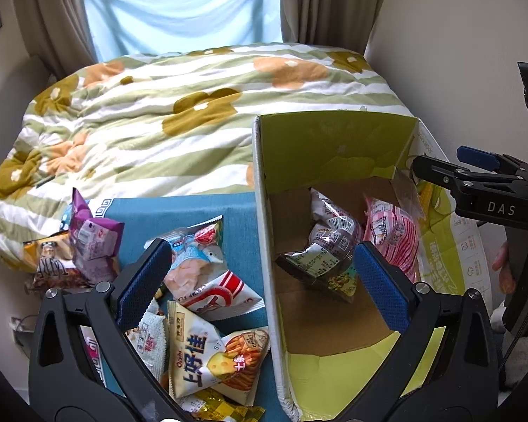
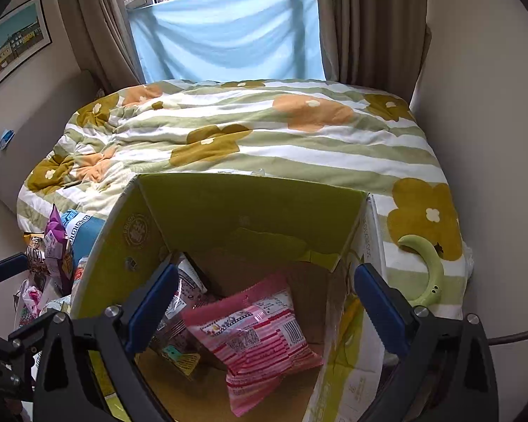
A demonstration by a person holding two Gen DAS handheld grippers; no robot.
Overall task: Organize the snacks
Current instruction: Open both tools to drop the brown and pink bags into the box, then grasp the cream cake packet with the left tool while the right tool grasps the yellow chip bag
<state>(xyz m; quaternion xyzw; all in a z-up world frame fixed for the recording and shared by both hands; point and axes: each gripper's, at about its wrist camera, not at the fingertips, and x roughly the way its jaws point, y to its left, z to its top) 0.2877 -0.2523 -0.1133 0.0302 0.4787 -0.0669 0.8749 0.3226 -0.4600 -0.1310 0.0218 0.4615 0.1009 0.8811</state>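
An open green-lined cardboard box [image 1: 264, 183] stands on the bed; it also shows in the right wrist view [image 2: 116, 239]. Inside lie a dark snack pack [image 1: 327, 242] and a pink striped pack [image 1: 394, 235], the pink one also seen from the right wrist [image 2: 260, 337]. Several loose snack bags lie on a blue cloth [image 1: 236, 211] left of the box, among them a shrimp-chip bag [image 1: 204, 256], a yellow-and-white stick-snack bag [image 1: 214, 355] and a purple bag [image 1: 91, 235]. My left gripper [image 1: 260, 281] is open and empty, straddling the box's left wall. My right gripper [image 2: 267, 299] is open and empty above the box.
A flower-patterned quilt [image 1: 179, 105] covers the bed behind the box. A green crescent-shaped object [image 2: 429, 270] lies on the quilt right of the box. Walls stand close on both sides; curtains and a window are at the back.
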